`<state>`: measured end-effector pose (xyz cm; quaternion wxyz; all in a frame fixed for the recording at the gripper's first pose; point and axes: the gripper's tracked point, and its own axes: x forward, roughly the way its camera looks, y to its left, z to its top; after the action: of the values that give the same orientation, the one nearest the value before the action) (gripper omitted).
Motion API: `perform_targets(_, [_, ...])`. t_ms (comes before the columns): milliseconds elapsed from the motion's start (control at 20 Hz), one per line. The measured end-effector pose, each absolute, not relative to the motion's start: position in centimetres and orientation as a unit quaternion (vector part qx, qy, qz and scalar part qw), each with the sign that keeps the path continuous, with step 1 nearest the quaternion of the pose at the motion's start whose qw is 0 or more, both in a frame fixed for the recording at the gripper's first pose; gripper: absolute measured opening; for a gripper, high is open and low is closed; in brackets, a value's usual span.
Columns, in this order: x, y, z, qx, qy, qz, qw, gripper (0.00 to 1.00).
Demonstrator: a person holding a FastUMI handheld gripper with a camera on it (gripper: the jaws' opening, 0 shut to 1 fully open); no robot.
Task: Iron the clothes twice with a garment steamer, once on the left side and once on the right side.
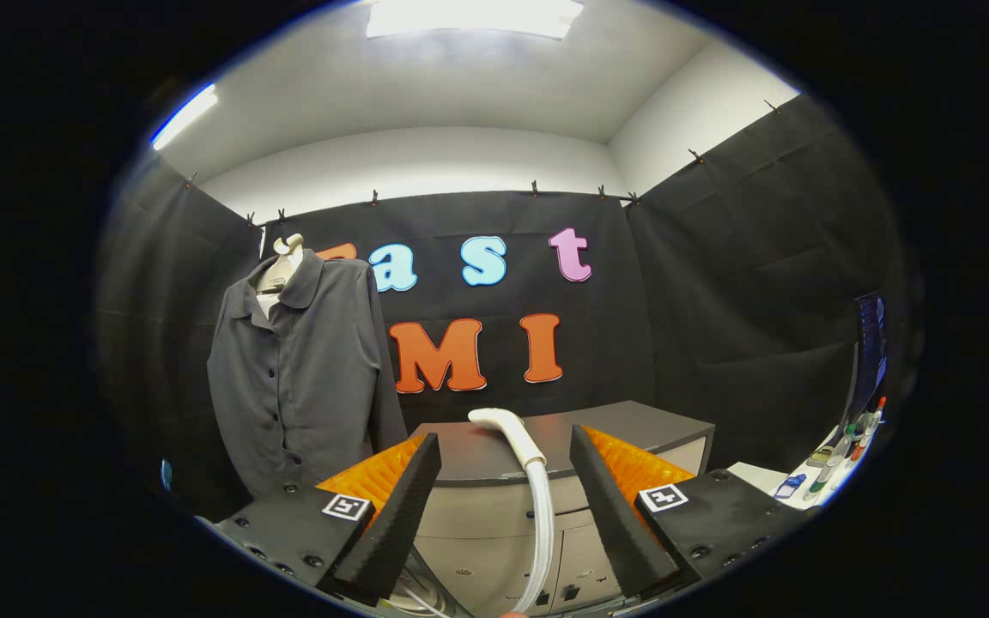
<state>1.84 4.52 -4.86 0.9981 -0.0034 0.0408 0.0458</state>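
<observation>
A dark grey button-up shirt (301, 369) hangs on a pale mannequin bust (282, 262), to the left beyond my fingers and against the black cloth wall. The white steamer head (501, 422) stands upright on its braided white hose (542, 524), which rises in the gap between my two fingers. My gripper (505, 439) is open, its fingers spread wide on either side of the hose without touching it. Part of the steamer's base (415, 594) peeks out low by the left finger.
A grey cabinet (658, 427) with drawers stands just behind the steamer head. To the right, a white table (761, 475) holds pens and small items, with a dark monitor (868, 352) above it. Black cloth walls close the booth.
</observation>
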Motion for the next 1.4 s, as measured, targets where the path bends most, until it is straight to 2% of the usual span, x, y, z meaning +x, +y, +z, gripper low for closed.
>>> perform_targets(1400, [1.32,4.14,-5.28,0.002,0.043,0.041,0.998,0.98])
